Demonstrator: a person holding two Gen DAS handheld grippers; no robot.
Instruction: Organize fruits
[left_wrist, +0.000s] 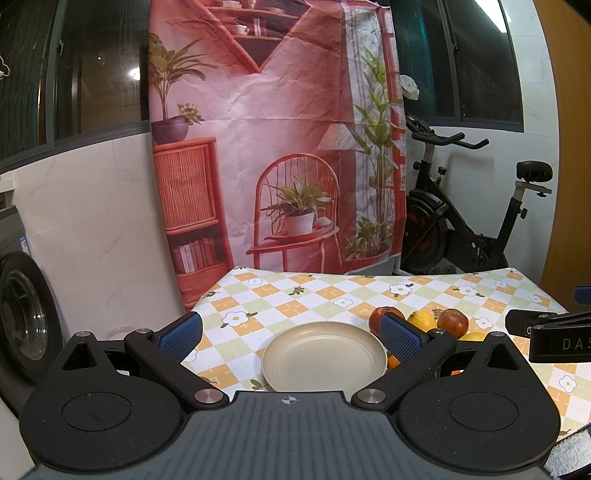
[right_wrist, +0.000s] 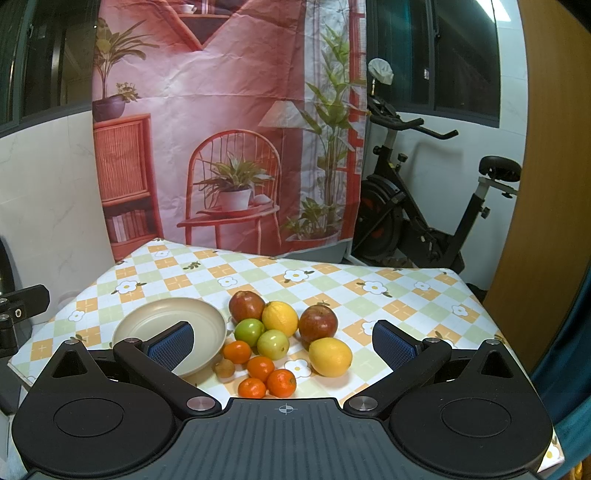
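R gripper (right_wrist: 282, 341) wide open, nothing between pads, held above and short of the fruit pile; L gripper (left_wrist: 291, 332) likewise spread, empty, lined up on the plate (left_wrist: 295, 354). Plate bare, sits on checked tablecloth (right_wrist: 332, 284), just left of fruit in R view. Pile, tight cluster: 2 apples (right_wrist: 318, 322), 2 lemons (right_wrist: 330, 356), 2 green fruits (right_wrist: 272, 344), 4 mandarins (right_wrist: 281, 382), 1 small brown fruit (right_wrist: 225, 368) touching plate rim or nearly, can't tell. Handling, est.: apples firm, smooth, heaviest, grip across the equator; mandarins soft-skinned, light squeeze only; all round, likely to roll if nudged. Near lemon is the only clearly oblong one: long axis approx. left-right across view, slight tilt; close pads across the short axis, mid-body. It stands a bit apart, so easiest first pick.
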